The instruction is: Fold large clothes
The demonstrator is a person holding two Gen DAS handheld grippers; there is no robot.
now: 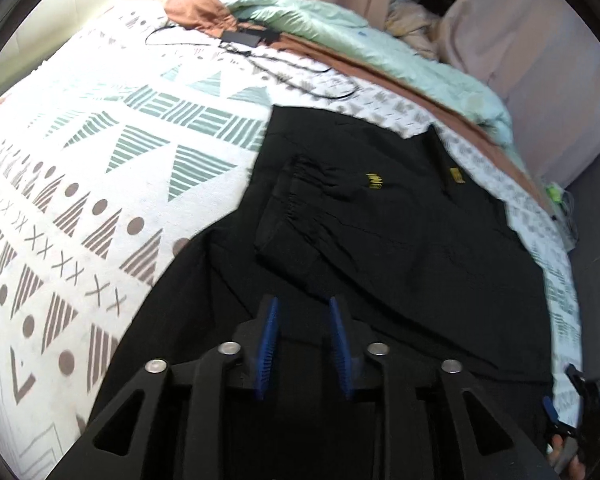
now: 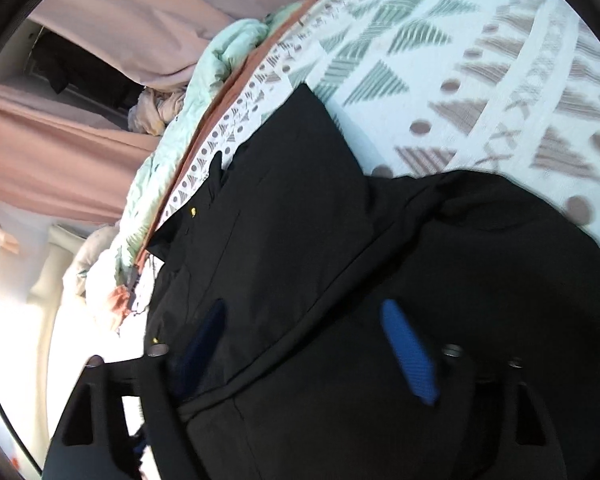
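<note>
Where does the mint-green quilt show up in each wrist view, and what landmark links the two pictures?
Left wrist view: the mint-green quilt lies along the bed's far edge, upper centre to upper right.
Right wrist view: the mint-green quilt runs down the left of centre.
Shared landmark: the black garment on the patterned bedspread.

Both pictures are round fisheye views with a dark ring at the corners, and straight lines bow hard toward the rim. In the left wrist view the patterned bedspread is evenly and softly lit, its print fairly crisp near the middle but smeared toward the left rim. The black garment swallows the light; folds barely read, only small yellow marks stand out. In the right wrist view strong light floods in left of the black garment, bleaching that lower left area to plain white. The bedspread there is streaked with motion blur.
</note>
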